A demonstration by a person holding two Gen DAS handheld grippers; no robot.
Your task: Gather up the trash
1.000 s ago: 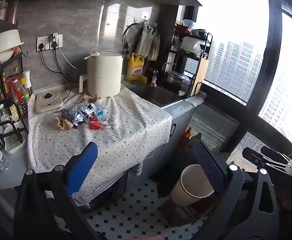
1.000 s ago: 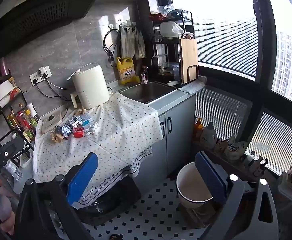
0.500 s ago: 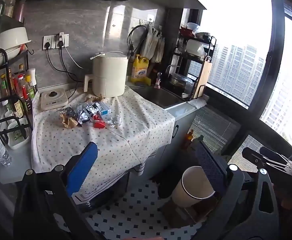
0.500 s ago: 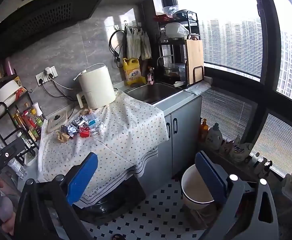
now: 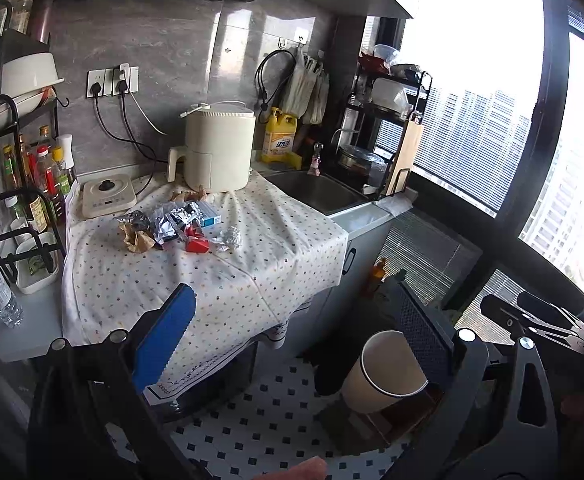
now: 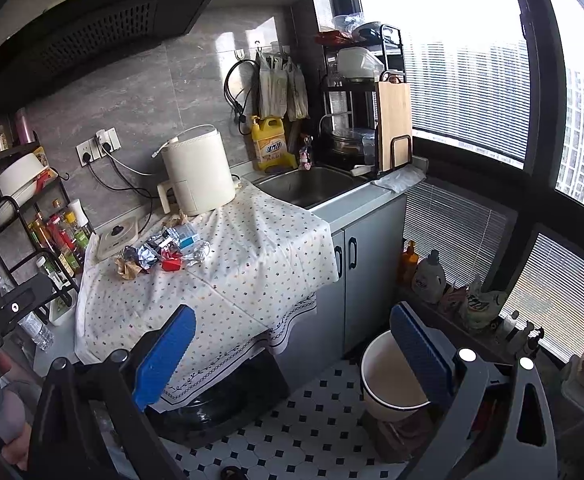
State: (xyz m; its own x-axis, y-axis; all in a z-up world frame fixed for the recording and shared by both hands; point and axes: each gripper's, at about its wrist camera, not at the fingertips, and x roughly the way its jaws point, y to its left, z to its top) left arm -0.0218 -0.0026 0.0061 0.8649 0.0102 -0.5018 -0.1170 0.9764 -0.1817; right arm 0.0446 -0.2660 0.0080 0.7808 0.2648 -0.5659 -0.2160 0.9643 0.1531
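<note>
Trash pile [image 5: 173,226]: mid-counter on the dotted cloth [image 5: 251,264], in front of the air fryer [image 5: 217,152], well apart from both grippers.
- Foil wrappers [image 5: 167,220] & foil ball [image 5: 229,237]: v. light, crushable, prob. slippery; pinch a raised fold.
- Brown paper wad [image 5: 137,240]: soft, light; grab its bulk.
- Red pack [image 5: 196,245] & blue-white box [image 5: 207,216]: stiffer; take across the narrow sides.

Cloth is loose, so you may snag it; pinch high.
Bin [image 6: 392,380]: on the floor, by the cabinet.
L gripper [image 5: 292,332]: jaws wide, empty. R gripper [image 6: 296,348]: same.
</note>
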